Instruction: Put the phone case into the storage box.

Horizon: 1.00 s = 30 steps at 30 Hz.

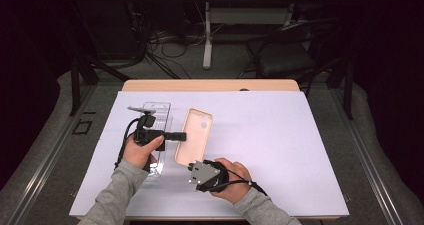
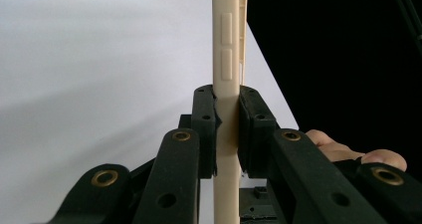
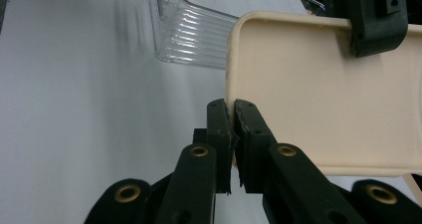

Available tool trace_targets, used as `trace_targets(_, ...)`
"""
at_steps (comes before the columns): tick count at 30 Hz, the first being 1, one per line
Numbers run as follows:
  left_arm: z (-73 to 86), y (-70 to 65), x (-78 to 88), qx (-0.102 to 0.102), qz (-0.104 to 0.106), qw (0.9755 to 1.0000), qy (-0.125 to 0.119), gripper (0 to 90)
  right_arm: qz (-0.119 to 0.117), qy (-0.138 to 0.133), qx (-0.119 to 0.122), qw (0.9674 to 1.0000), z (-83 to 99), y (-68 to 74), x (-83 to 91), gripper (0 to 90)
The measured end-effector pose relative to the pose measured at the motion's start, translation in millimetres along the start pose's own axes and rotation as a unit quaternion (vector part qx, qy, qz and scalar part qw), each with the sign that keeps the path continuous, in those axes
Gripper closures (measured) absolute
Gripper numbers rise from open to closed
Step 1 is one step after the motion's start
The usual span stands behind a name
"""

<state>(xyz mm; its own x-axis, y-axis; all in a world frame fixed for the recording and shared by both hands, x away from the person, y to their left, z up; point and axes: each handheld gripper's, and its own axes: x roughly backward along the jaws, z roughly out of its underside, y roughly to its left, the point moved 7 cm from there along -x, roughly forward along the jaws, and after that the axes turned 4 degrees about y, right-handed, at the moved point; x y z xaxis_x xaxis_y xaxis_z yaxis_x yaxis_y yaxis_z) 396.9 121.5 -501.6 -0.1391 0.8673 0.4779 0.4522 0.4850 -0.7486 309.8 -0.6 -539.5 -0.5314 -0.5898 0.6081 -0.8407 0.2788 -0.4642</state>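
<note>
Beige case [image 1: 194, 136]: likely light and bendy, best pinched at its rim. Left gripper [image 2: 228, 129] and right gripper [image 3: 233, 134] both clamp that rim.

The phone case [image 1: 194, 136] looks like smooth, matt cream plastic. At its nine o'clock lies a clear tray [image 1: 159, 130] of glossy, ribbed transparent plastic. Both tools, the left tool [image 2: 227, 115] and right tool [image 3: 233, 115], are matt black plastic with brass-coloured rivets. The surface [image 1: 280, 135] wears a matt pale sheet.
</note>
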Motion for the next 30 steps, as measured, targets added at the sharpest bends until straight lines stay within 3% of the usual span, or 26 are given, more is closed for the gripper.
trace_targets(20, -2.5, 2.2, 4.4, -0.008, -0.004, 0.9998, -0.018, 80.6, 0.010, -0.014, -0.015, 0.9997, -2.7, -4.9, 3.0, 75.2)
trace_targets(23, -4.2, 2.1, 7.3, -0.013, -0.003, 0.9995, -0.029, 80.6, 0.019, -0.019, -0.030, 0.9992, -2.5, -10.9, 6.7, 70.8)
trace_targets(30, -4.5, 2.5, 9.8, -0.035, -0.008, 0.9990, -0.028, 80.6, 0.020, -0.030, -0.055, 0.9979, -1.9, -17.8, 10.2, 64.1)
